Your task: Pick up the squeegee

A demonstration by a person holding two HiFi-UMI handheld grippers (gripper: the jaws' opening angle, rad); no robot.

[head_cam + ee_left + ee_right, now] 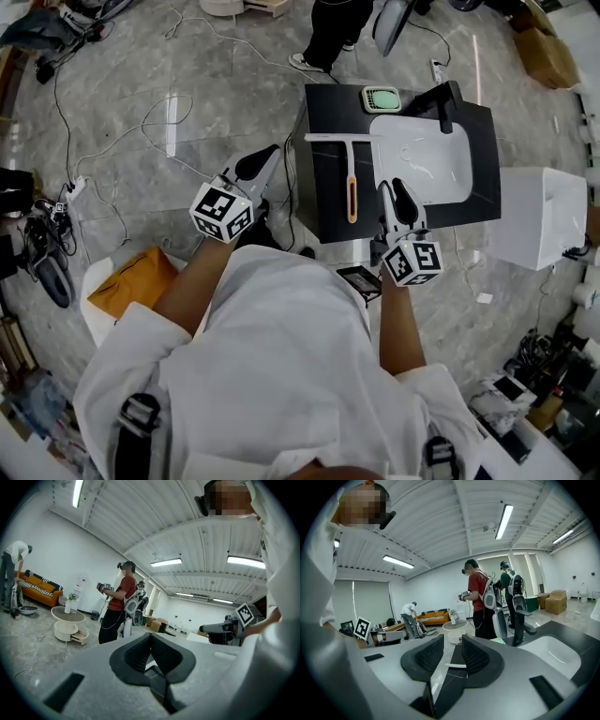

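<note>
Orange marks the handle of the squeegee (351, 192), which lies flat on the black worktop (326, 220) just left of the white sink (448, 183). Its white blade sits crosswise at the far end and its handle runs back toward the person, so the near end is the natural place to take it. The right gripper (392, 186) hangs over the front part of the worktop, just to the right of that handle and clear of it. Its jaws stand apart with nothing between the pads. In the right gripper view a pale bar that looks to be the blade (454, 665) shows through the gap, farther off, which suggests this tool is being lined up for the grasp. It would probably need to slide a little toward the handle and come lower before closing. The left gripper (268, 157) is out over the floor, to the left of the worktop and well apart from the squeegee. Its pads meet and hold nothing, so it seems to be kept out of the way. The pick-up has not yet begun.
</note>
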